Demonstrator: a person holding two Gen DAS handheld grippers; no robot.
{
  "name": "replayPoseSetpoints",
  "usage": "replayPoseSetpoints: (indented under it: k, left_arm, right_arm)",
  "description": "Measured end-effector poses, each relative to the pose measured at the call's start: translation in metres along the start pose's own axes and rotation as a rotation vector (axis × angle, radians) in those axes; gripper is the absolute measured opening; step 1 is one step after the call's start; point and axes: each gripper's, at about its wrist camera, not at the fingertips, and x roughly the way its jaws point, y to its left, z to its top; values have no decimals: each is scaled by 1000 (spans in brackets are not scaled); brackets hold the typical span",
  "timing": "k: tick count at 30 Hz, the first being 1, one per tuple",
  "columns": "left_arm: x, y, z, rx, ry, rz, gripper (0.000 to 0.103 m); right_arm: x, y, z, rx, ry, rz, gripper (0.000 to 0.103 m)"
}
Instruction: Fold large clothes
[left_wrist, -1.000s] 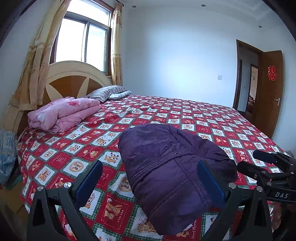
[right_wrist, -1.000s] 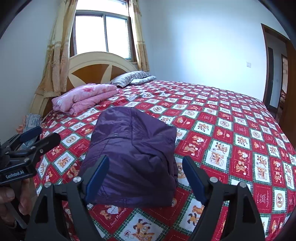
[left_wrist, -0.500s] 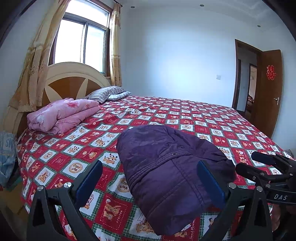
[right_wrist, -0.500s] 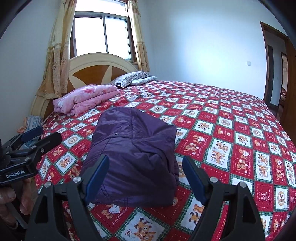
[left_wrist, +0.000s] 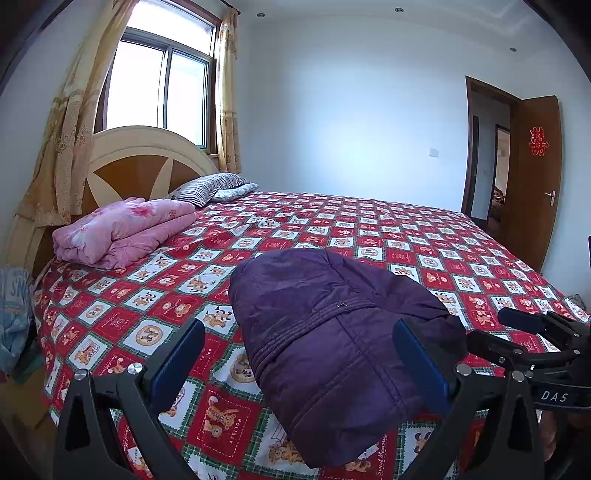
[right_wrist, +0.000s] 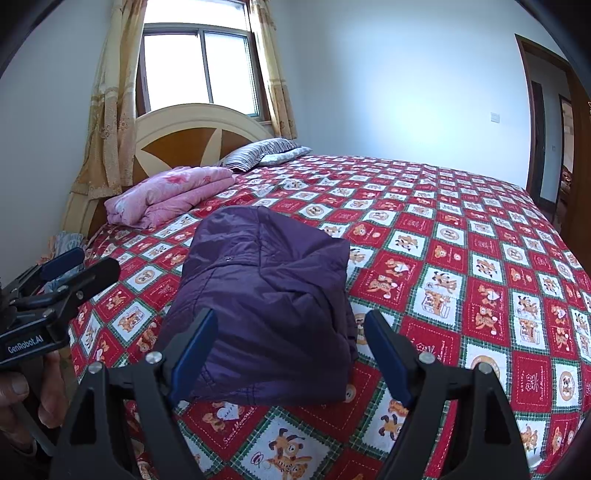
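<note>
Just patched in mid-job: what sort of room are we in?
A home bedroom, most likely: a bed with a headboard, pillows, and the folded purple jacket on it.

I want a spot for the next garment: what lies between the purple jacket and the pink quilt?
Only bare bedspread: in the right wrist view the purple jacket and pink quilt lie apart, nothing between them.

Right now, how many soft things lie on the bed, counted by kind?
Purple jacket: 1
Pink quilt: 1
Pillows: 2, one striped pillow, one pale pillow beside it
Total: 4
</note>
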Motion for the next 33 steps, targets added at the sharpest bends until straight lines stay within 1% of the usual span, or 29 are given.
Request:
replayPoseSetpoints:
  k: [9,20,23,33]
  left_arm:
    - [1,-1,-1,4,11,-1,102]
    - [3,-2,3,1,30,18,102]
    - [1,-2,4,3,23,35,102]
    - [4,-1,4,5,42,30,102]
  right_arm:
    - [1,-3,0,13,4,0,83]
    - [-4,-5,4,17,-17,4,83]
    - [-6,-4,5,16,-23,5,83]
    - [-7,1,7,9,-23,16,84]
